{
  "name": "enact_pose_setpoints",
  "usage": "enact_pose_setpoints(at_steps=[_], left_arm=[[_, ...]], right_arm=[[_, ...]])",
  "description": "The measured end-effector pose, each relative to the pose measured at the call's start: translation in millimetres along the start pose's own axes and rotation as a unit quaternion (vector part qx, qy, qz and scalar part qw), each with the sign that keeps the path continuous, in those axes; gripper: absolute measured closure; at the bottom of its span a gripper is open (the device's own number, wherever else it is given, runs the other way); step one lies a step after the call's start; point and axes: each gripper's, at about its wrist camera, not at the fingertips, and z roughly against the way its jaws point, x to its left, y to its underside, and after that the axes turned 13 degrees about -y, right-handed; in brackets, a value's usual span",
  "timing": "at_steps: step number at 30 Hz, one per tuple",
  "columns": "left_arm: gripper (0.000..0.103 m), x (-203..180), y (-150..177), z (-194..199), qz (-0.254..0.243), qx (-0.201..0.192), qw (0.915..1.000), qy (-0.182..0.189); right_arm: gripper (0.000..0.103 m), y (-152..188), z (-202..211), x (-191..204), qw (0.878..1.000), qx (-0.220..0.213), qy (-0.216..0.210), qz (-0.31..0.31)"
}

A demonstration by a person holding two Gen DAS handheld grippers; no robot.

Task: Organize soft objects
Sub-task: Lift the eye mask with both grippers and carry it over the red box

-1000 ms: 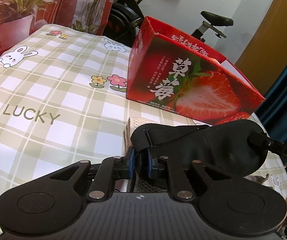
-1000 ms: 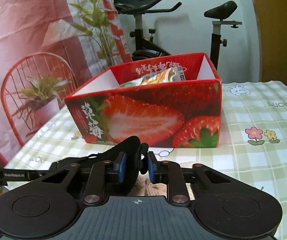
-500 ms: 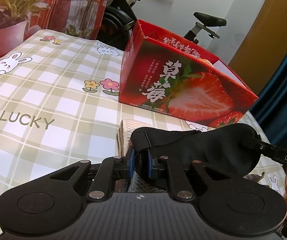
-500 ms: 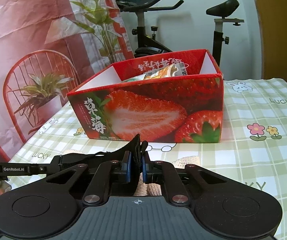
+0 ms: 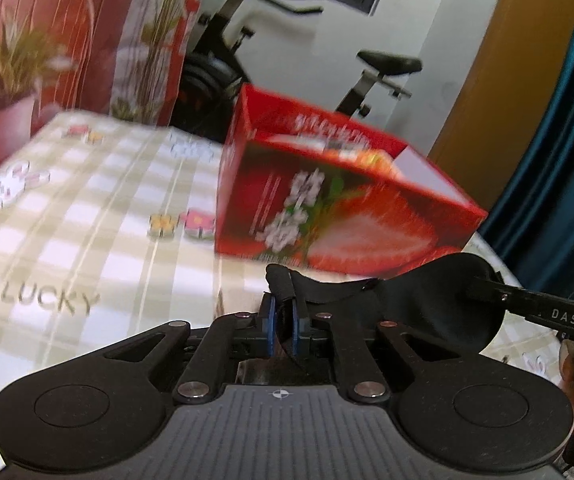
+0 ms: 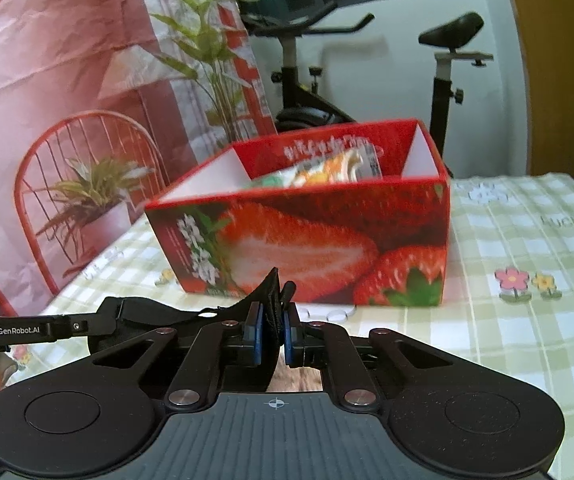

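The sleep mask [image 5: 427, 304] has risen off the counter [image 5: 67, 240], nearer the strawberry box [image 5: 339, 208]; left gripper [image 5: 281, 330] and right gripper [image 6: 271, 334] fingers clamp its ends.

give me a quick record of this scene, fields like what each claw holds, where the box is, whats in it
left claw: shut on one end of the black eye mask
right claw: shut on the other end of the eye mask
mask state: held between both claws, off the tablecloth
strawberry box: open top, on the checked tablecloth, beyond the mask
box contents: colourful packets, partly hidden by the box wall
background: exercise bike, potted plant
image quality: left wrist view blurred
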Motion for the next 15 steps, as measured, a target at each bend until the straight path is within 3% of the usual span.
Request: enact_pose_setpoints(at_steps=[7,15], left_arm=[[0.095,-9,-40,28,-0.017,-0.075,0.9970,0.007],[0.095,-28,-90,28,-0.030,-0.128,0.9913,0.008]], right_arm=[[0.094,-37,13,10,0.998,-0.045,-0.019,0.032],[0.094,-94,11,13,0.994,-0.084,-0.019,0.074]])
